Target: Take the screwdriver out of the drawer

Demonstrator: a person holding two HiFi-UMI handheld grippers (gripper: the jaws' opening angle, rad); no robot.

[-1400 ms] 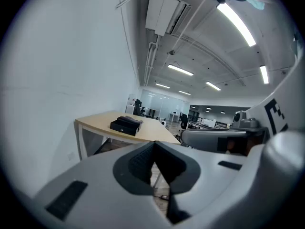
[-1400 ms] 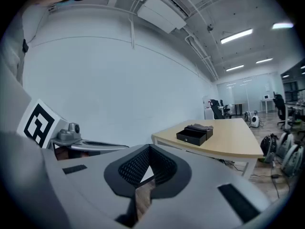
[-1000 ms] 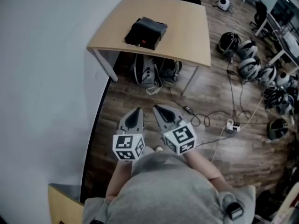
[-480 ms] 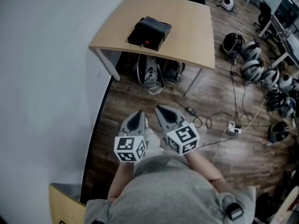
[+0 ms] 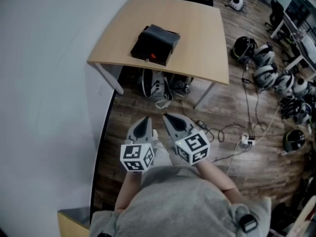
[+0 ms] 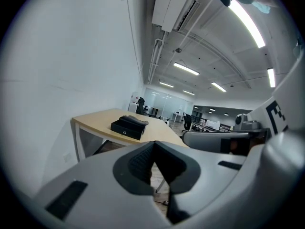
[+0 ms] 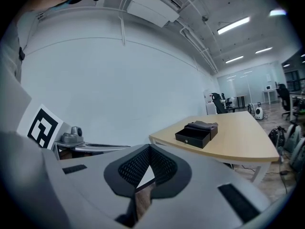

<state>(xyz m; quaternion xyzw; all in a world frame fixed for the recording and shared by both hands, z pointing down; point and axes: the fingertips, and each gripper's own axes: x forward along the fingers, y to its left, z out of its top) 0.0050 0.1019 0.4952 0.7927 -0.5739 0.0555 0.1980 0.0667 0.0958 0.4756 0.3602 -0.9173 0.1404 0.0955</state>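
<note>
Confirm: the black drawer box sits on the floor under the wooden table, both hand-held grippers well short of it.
Wrong: the head view shows the black drawer box on top of the wooden table, not under it. The left hand-held gripper and right hand-held gripper are well short of it.

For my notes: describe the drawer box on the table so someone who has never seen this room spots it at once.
Find the light wooden table standing against the white wall. On its top, toward the wall side, sits a small black drawer box. It is the only thing on the tabletop; the bags lie underneath the table.
</note>
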